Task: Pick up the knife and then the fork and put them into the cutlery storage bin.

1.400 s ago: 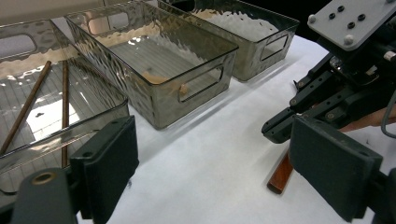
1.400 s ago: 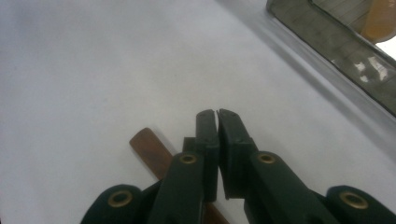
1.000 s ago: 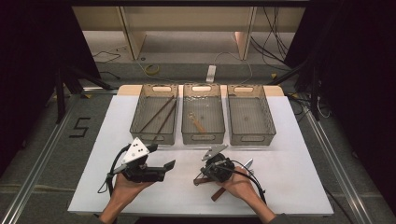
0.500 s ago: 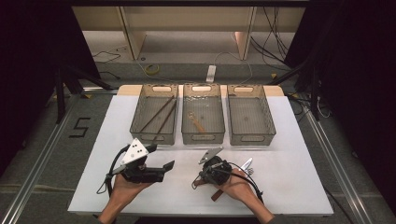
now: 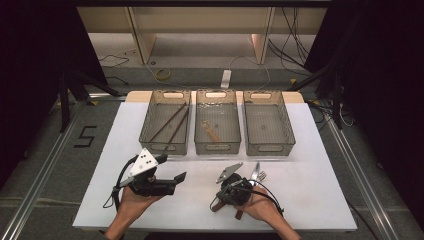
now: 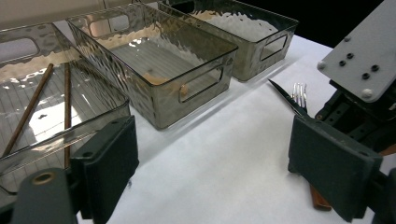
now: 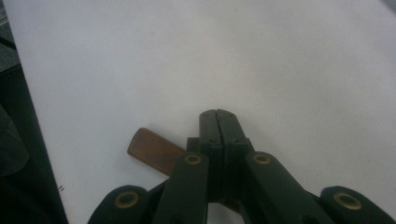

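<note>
My left gripper (image 5: 176, 178) lies on its side on the white table (image 5: 310, 150), held by a hand, jaws open and empty and pointing right; in its own view the left gripper (image 6: 219, 172) has only bare table between its pads. My right gripper (image 5: 231, 195) sits over a small heap of cutlery. In its own view the right gripper (image 7: 217, 121) has its jaws pressed together, with a wooden handle (image 7: 154, 151) lying crosswise under them. A fork (image 5: 257, 174) pokes out beyond it, and the fork's tines (image 6: 299, 93) lie beside a knife blade (image 6: 282, 95).
Three clear bins stand in a row at the back. The left bin (image 5: 150, 120) holds two brown chopsticks (image 5: 170, 122), the middle bin (image 5: 235, 125) a small wooden utensil (image 5: 210, 131), and the right bin (image 5: 287, 125) looks bare. The table's near edge lies close to both hands.
My right gripper has shifted slightly toward the near edge over the cutlery, jaws still together. The left gripper has stayed where it was.
</note>
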### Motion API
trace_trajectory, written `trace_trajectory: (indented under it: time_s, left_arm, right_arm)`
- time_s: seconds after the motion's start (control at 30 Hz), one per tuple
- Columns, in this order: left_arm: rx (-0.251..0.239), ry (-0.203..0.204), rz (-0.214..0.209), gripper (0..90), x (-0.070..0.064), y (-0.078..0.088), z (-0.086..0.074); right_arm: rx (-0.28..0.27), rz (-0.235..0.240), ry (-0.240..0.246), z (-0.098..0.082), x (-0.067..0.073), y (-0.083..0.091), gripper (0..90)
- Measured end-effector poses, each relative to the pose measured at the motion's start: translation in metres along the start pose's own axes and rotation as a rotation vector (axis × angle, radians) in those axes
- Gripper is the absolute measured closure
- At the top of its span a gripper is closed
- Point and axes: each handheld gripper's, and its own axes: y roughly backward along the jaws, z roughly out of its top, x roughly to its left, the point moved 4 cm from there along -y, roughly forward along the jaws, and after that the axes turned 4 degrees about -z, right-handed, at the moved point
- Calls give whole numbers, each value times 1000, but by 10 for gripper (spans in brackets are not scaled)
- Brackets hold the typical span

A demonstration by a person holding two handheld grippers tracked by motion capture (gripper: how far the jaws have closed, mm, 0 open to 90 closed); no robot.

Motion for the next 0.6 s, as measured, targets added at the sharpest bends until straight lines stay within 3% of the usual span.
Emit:
trace_trajectory:
  time_s: [0.37, 0.6]
  left_arm:
    - [2, 1, 1, 154, 0, -1, 0]
    - [3, 2, 3, 154, 0, 0, -1]
  right_arm:
    - [40, 30, 8, -17, 2, 12, 900]
    - [70, 20, 32, -30, 0, 21, 900]
